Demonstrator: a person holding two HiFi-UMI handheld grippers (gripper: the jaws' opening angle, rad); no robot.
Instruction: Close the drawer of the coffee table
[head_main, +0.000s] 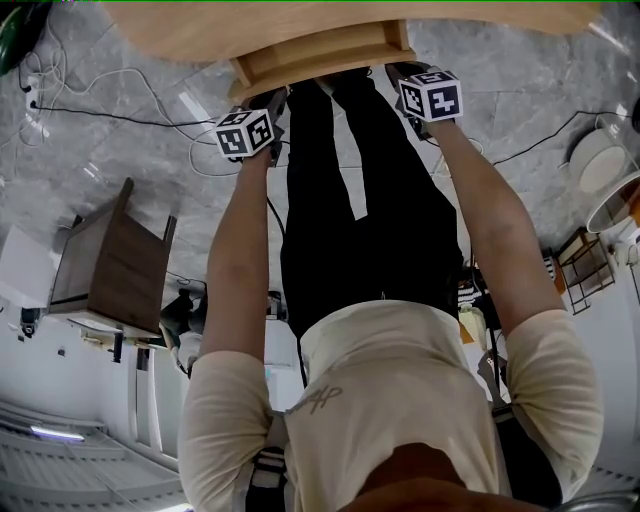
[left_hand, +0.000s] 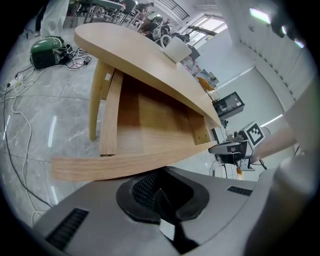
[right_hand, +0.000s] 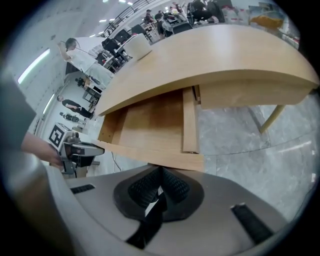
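The light wood coffee table (head_main: 200, 30) is at the top of the head view, and its drawer (head_main: 320, 55) is pulled out toward me. In the left gripper view the drawer's front panel (left_hand: 125, 165) lies just beyond my left gripper (left_hand: 159, 190), whose pads meet with nothing between them. My right gripper (right_hand: 160, 186) is likewise shut and empty, right at the drawer front (right_hand: 155, 157). The drawer's inside (right_hand: 150, 120) is bare. In the head view the left gripper (head_main: 272, 105) and right gripper (head_main: 405, 80) sit at the drawer's two front corners.
A white mug (left_hand: 175, 50) stands on the table top. Cables (head_main: 100, 110) run over the grey marble floor on the left. A dark brown wooden stand (head_main: 110, 265) is behind me on the left. White round things (head_main: 600, 160) lie at the right.
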